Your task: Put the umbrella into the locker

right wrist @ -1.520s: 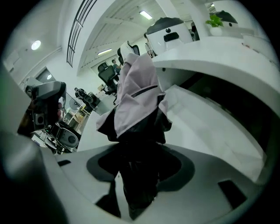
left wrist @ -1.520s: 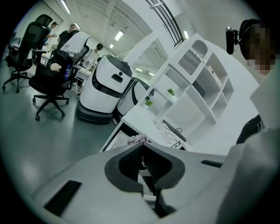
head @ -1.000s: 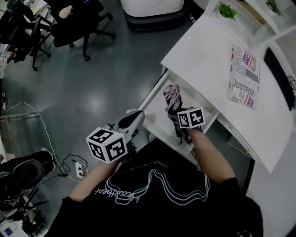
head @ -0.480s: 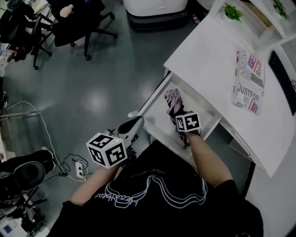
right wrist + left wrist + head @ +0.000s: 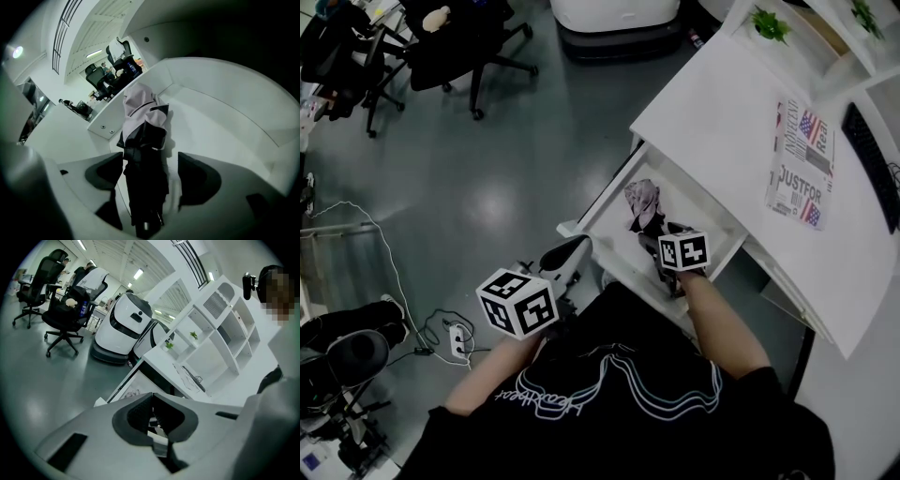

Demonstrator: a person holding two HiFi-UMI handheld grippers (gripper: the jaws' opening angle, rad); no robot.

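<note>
Head view: the right tongs [image 5: 664, 234] point down into the open white locker [image 5: 717, 225] under the counter [image 5: 722, 122]. The folded umbrella [image 5: 642, 202] lies on the locker floor, its pale end just beyond their tips. The left tongs [image 5: 566, 251] hang outside the locker's edge, apart from the umbrella.

Left gripper view: the left tongs [image 5: 152, 399] are clenched, tips together on nothing.

Right gripper view: the right tongs [image 5: 149, 157] have just been opening and stand released. The umbrella [image 5: 143, 126] lies between them, close beside the left pad and clear of the right, resting on the locker [image 5: 220, 126] floor.
</note>
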